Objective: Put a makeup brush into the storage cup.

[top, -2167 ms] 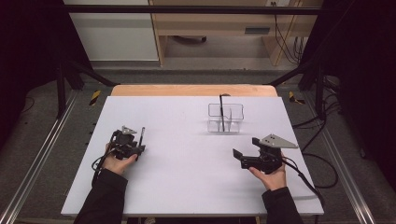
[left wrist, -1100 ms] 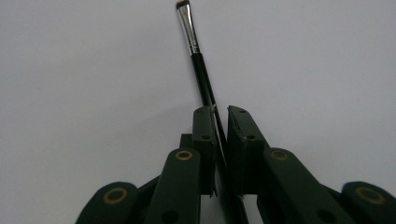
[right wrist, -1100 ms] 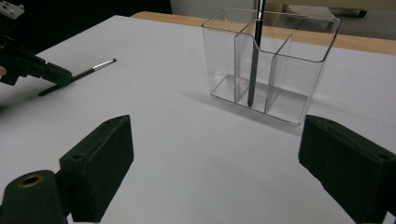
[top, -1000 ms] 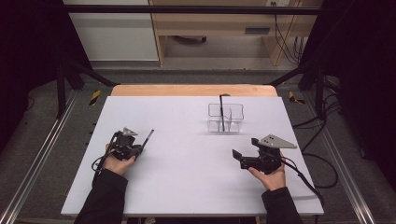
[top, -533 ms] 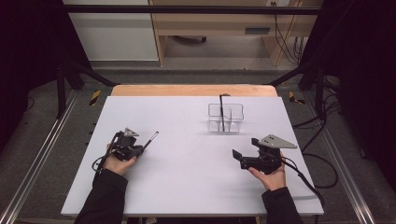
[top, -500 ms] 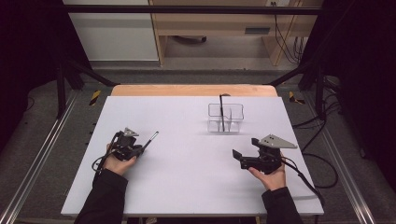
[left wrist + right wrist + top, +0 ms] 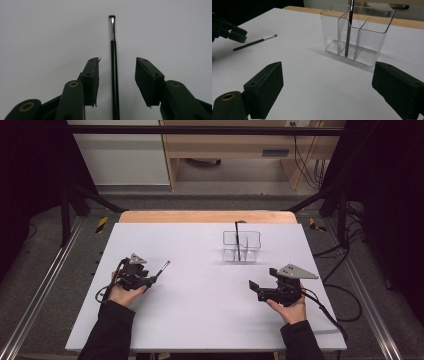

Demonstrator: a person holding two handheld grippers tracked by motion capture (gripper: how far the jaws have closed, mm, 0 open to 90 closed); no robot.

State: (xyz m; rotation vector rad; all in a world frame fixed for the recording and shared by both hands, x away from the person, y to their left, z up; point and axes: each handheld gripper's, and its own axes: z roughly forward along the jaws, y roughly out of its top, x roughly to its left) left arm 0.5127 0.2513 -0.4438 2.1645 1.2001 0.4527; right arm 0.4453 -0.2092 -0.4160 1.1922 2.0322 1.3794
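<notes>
A thin black makeup brush [image 7: 161,270] with a silver ferrule lies on the white table [image 7: 200,320], its tip pointing up and to the right. My left gripper [image 7: 152,279] is open around its handle, and in the left gripper view the brush [image 7: 113,62] runs up the gap between the jaws of the left gripper [image 7: 117,72], touching neither pad. My right gripper [image 7: 263,280] is open and holds nothing. A clear plastic organizer [image 7: 242,246] stands at the back right of centre with a second black brush [image 7: 238,240] upright in it. The right gripper [image 7: 327,82] faces that organizer [image 7: 359,37] and the lying brush [image 7: 254,43].
The organizer has several compartments, and the upright brush [image 7: 348,30] leans in the middle one. A wooden strip [image 7: 205,216] borders the table's far edge. Cables trail from both grippers off the near sides. Metal rails run along both sides of the table.
The brush at my left gripper has swung from pointing straight away to pointing up-right and now rests on the table. My right gripper has not moved.
</notes>
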